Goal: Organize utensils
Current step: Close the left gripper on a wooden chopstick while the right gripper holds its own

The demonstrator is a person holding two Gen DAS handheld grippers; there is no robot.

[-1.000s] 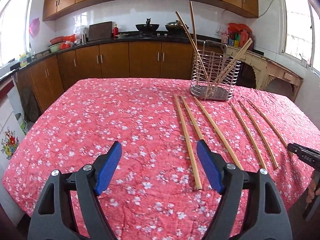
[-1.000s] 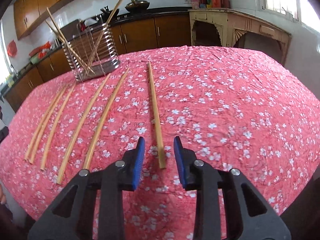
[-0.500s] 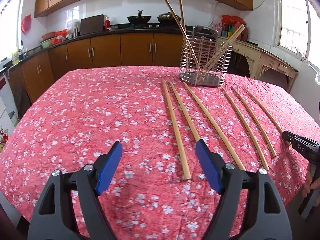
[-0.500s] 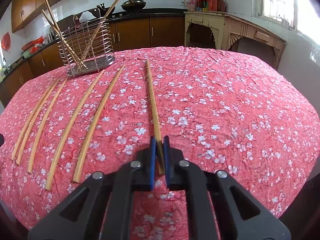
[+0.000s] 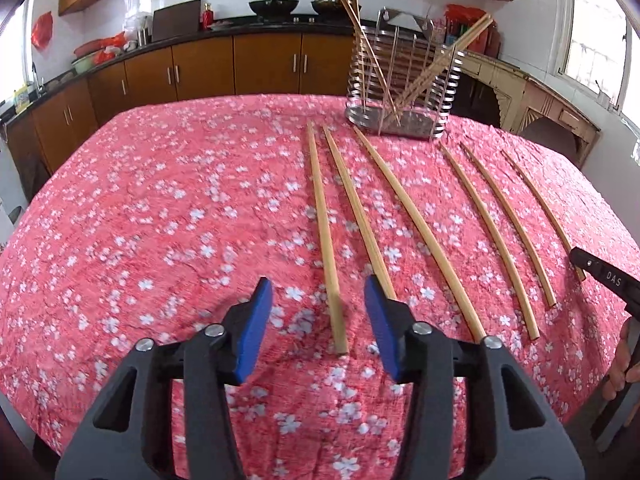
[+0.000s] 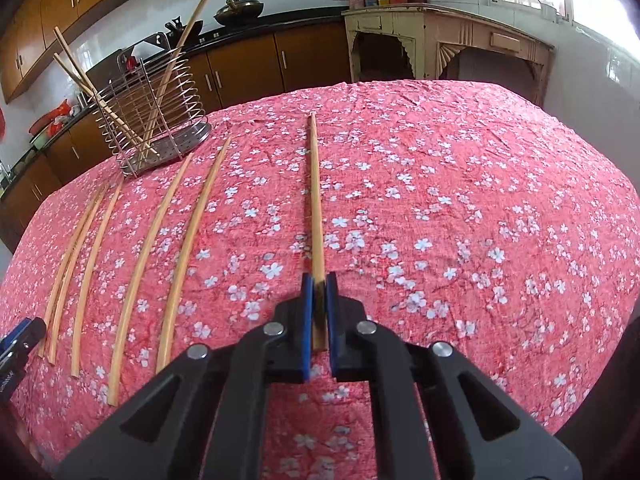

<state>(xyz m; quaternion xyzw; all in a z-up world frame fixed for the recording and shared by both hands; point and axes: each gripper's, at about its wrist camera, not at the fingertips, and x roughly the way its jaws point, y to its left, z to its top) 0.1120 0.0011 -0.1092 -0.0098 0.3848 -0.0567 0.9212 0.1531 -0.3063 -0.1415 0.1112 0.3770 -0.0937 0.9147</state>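
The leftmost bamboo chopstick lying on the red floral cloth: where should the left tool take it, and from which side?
Grip the leftmost bamboo chopstick at its near end, coming from above: it lies flat and points straight at the left tool.

Six chopsticks in a row on the tablecloth point(image 5: 168, 208), wire utensil holder point(image 5: 400, 92) behind them.
Holder stands at the far end of the row with more chopsticks leaning inside it. The leftmost chopstick point(image 5: 326, 248) lies with its near end between the fingers of the left gripper point(image 5: 318, 320), the next chopstick just beside it on the right. The rightmost chopstick point(image 6: 316, 216) lies apart from the other five, its near end between the pads of the right gripper point(image 6: 319, 300). Kitchen counter point(image 5: 224, 26) with cabinets runs behind the table.
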